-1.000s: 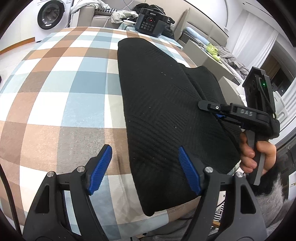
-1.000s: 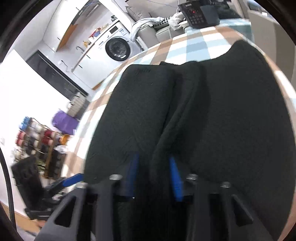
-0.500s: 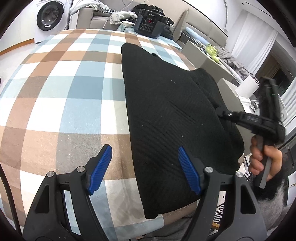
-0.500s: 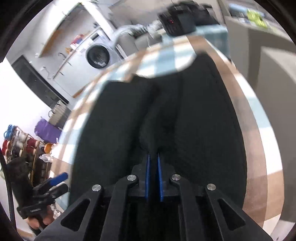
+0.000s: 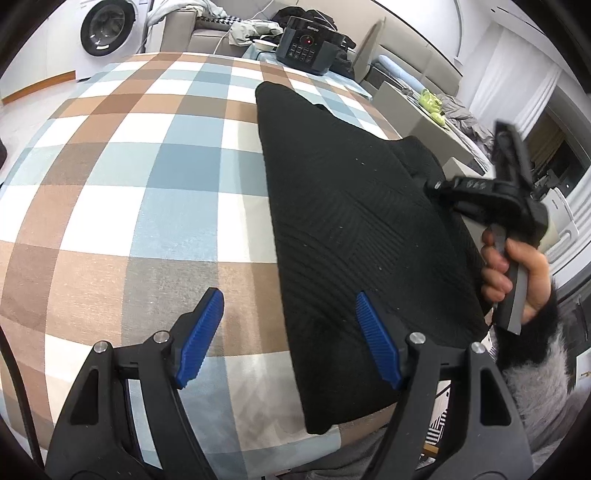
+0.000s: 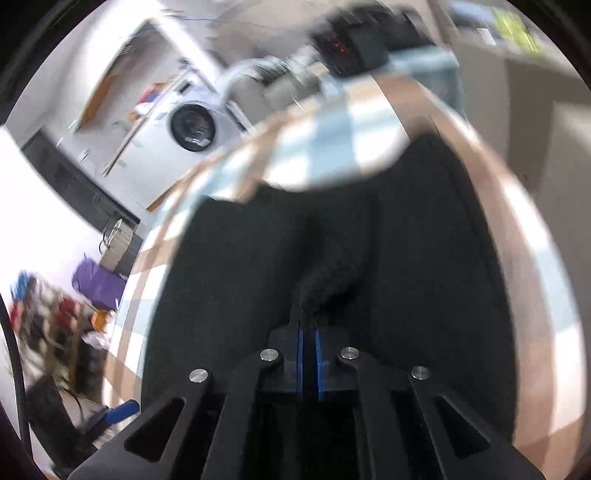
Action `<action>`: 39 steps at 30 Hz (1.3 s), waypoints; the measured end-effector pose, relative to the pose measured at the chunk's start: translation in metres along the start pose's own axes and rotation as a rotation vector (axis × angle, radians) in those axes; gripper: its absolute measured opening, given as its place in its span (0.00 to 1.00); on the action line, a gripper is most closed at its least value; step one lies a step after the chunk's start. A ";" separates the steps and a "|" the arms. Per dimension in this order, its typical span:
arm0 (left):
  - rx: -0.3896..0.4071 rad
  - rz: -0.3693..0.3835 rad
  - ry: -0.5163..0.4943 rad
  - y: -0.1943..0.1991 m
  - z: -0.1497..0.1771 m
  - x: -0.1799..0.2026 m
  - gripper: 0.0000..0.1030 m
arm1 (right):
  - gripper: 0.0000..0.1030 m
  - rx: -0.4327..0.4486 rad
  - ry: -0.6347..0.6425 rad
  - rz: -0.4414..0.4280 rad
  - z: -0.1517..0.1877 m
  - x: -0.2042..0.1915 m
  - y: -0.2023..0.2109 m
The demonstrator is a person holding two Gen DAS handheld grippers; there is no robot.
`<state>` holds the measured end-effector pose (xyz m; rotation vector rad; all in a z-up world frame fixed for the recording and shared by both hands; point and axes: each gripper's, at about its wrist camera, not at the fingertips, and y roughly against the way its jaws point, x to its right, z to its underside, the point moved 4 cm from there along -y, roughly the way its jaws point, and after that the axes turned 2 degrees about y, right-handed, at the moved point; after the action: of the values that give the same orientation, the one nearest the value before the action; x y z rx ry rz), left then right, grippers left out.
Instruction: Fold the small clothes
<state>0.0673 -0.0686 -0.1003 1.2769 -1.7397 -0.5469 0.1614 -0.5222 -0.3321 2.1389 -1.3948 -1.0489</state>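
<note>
A black knit garment (image 5: 351,229) is lying lengthwise on the right half of a table covered in a blue, brown and white checked cloth (image 5: 147,192), its near end hanging over the table's front edge. The left gripper (image 5: 288,332) is hovering low over that near end with its blue pads (image 5: 199,339) standing wide — one above bare cloth, the other above the knit, neither pressing on anything. At the garment's right edge a hand (image 5: 513,273) in a fuzzy grey sleeve is squeezing the handle of the right gripper (image 6: 308,332), which is pinching a raised fold of the black fabric; its pads are all but meeting, with a ridge of knit bunching up from between them. The right wrist view is smeared with motion, and the left gripper's blue tip is showing only at its lower left corner. Beyond the far end of the table a dark appliance (image 5: 308,55) with a red light is sitting, a washing machine (image 5: 107,33) is standing at the back left, and a beige sofa strewn with clothes — details too blurred to tell — is running along the wall.
</note>
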 end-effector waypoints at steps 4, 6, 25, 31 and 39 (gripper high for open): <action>-0.001 -0.004 0.010 -0.001 -0.002 -0.005 0.70 | 0.04 0.043 0.112 0.116 -0.016 -0.011 0.015; -0.005 -0.002 0.015 -0.003 -0.002 -0.007 0.70 | 0.04 -0.014 0.096 0.200 -0.014 0.007 0.004; 0.004 -0.001 0.003 -0.001 0.002 0.002 0.70 | 0.09 -0.162 -0.025 -0.055 0.009 -0.009 -0.022; 0.006 -0.001 0.015 0.003 0.001 -0.002 0.70 | 0.08 -0.010 0.116 0.014 -0.005 -0.039 0.023; -0.009 0.018 -0.020 -0.011 -0.001 0.015 0.70 | 0.13 -0.150 -0.053 0.049 0.009 0.009 -0.013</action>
<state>0.0729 -0.0859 -0.1024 1.2522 -1.7624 -0.5583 0.1647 -0.5235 -0.3496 1.9735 -1.3401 -1.1604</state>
